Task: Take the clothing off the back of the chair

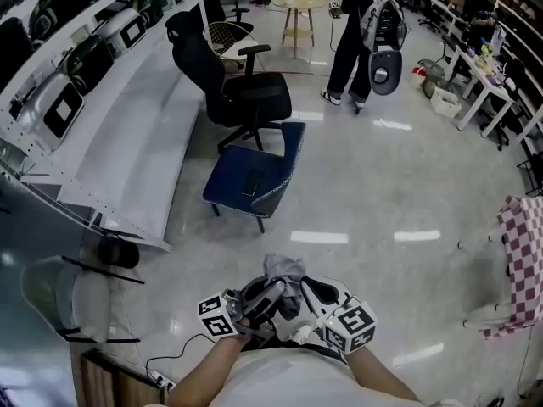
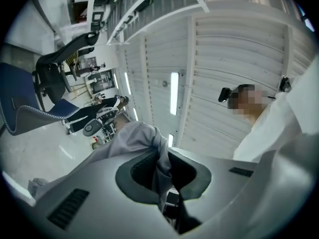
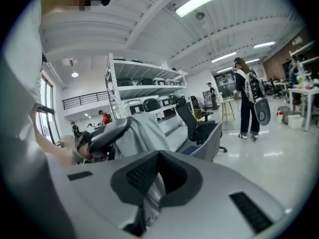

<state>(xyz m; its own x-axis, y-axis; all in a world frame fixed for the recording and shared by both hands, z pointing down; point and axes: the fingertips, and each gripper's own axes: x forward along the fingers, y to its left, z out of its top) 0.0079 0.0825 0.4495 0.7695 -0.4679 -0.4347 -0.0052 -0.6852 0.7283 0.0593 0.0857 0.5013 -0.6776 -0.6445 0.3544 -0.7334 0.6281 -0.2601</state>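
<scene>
The left gripper (image 2: 167, 177) is closed nearly all the way, and a fold of the grey garment (image 1: 285, 271) is pinched between its dark pads. The right gripper (image 3: 155, 177) is closed in the same way, with another fold of the same cloth clamped in it. In the head view the two grippers are seen at 6 o'clock, close to the person's body and tilted towards each other, with the garment bunched up between and above their tips. The garment is held in the air, well apart from every chair.

The blue chair (image 1: 251, 176) is found at 12 o'clock from the grippers, its seat and back bare of clothing. Beyond it, also near 12 o'clock, a black office chair (image 1: 242, 91) is parked. Open floor (image 1: 382, 202) is seen from 1 to 3 o'clock, glossy and pale, with ceiling lights reflected in it. At 3 o'clock a red-and-white checked cloth (image 1: 524, 261) is draped at the frame's edge.

A long white shelving rack (image 1: 127, 142) runs from 9 to 11 o'clock, with boxy units stored along its upper tier. At 1 o'clock, far off, a person with a backpack (image 1: 365, 32) is seen walking, near a small round table (image 1: 301, 8). Desks (image 1: 479, 83) are lined up at 2 o'clock.
</scene>
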